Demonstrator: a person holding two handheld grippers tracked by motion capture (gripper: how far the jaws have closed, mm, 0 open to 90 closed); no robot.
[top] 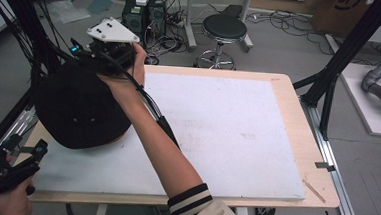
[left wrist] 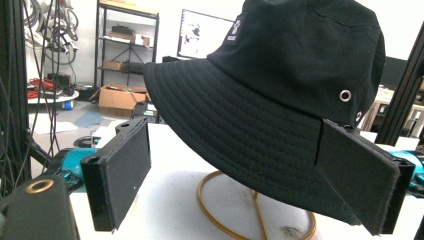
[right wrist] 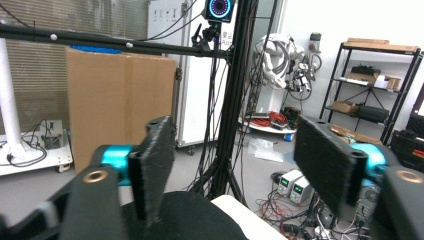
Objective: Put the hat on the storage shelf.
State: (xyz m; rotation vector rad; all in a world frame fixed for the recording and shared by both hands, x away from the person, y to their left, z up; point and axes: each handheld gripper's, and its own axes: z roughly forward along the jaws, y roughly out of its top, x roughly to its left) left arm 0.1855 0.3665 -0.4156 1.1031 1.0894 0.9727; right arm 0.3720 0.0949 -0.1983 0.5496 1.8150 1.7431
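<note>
High view: stool (top: 225, 29) beyond table (top: 284, 93).

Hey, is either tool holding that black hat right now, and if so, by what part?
No. The right tool is open just above the black hat; the left tool is open too, the brim reaching between its pads unpinched.

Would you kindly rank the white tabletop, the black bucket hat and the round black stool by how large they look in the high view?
1. White tabletop, by far the largest.
2. Black bucket hat, on the table's left side.
3. Round black stool, smallest, though it stands farther from the camera, so its true size against the hat is unsure.
</note>
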